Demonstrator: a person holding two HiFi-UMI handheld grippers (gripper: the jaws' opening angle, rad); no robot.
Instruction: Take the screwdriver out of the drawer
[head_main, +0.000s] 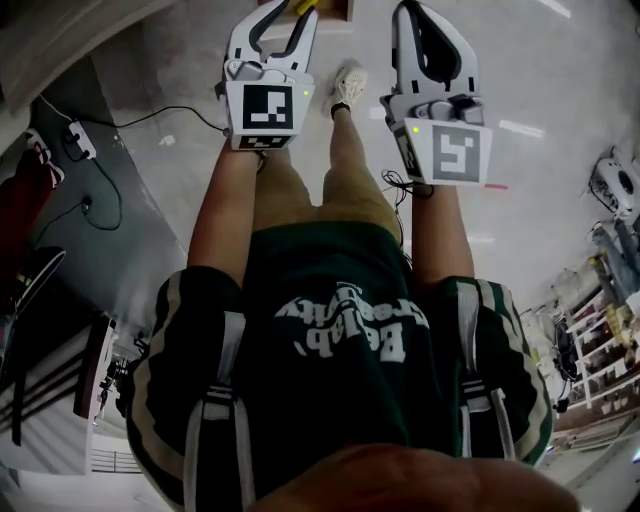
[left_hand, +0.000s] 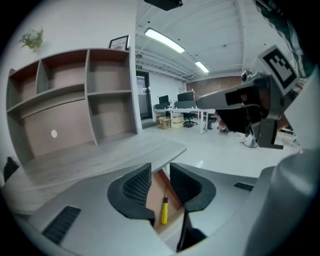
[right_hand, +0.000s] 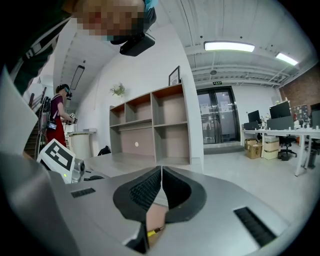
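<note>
The screwdriver (left_hand: 164, 210), with a yellow handle, lies in the open drawer (left_hand: 154, 197), whose inside is brown, under the grey desk top (left_hand: 100, 157). In the left gripper view I see it through the gap of my left gripper (left_hand: 160, 172), which is open and holds nothing, well above the drawer. My right gripper (right_hand: 161, 172) is shut and empty. Below its pads show a bit of the drawer (right_hand: 156, 217) and the screwdriver's yellow handle (right_hand: 152, 232). In the head view both grippers, left (head_main: 278, 25) and right (head_main: 420, 20), are held out in front of the person's legs.
A grey shelf unit (left_hand: 75, 95) with open compartments stands on the desk's far side. Beyond it lie an office floor (left_hand: 225, 150), desks and chairs (left_hand: 182, 112). Another person in red (right_hand: 56, 117) stands far left. Cables (head_main: 90, 150) lie on the floor.
</note>
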